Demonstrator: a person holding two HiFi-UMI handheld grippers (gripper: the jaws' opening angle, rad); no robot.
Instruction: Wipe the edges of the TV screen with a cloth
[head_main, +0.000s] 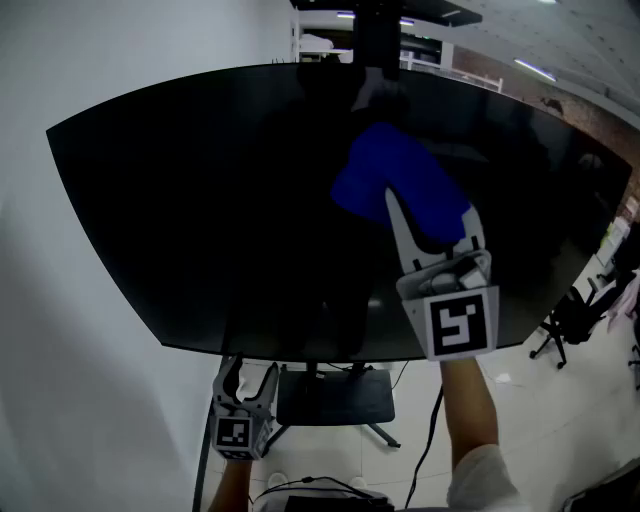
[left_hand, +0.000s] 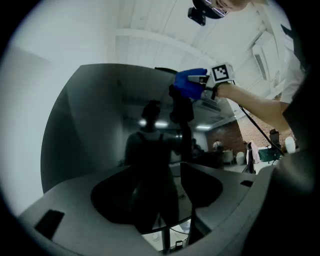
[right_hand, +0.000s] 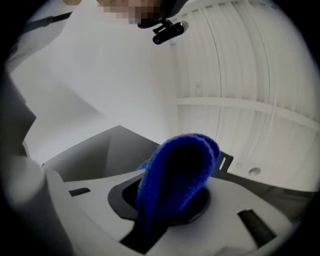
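A wide black TV screen (head_main: 200, 220) fills the head view. My right gripper (head_main: 428, 228) is raised in front of the screen's upper middle and is shut on a folded blue cloth (head_main: 398, 188). The cloth rests against the glass, well inside the top edge. In the right gripper view the cloth (right_hand: 177, 170) bulges up out of the right gripper (right_hand: 170, 202). My left gripper (head_main: 249, 380) hangs below the TV's bottom edge, open and empty. From the left gripper (left_hand: 167, 195) the dark screen (left_hand: 90, 125) reflects the room, with the cloth (left_hand: 190, 85) high up.
The TV stands on a dark pedestal base (head_main: 335, 395) with cables trailing on the pale floor. A white wall (head_main: 60, 330) is at the left. An office chair (head_main: 570, 320) and other furniture stand at the right.
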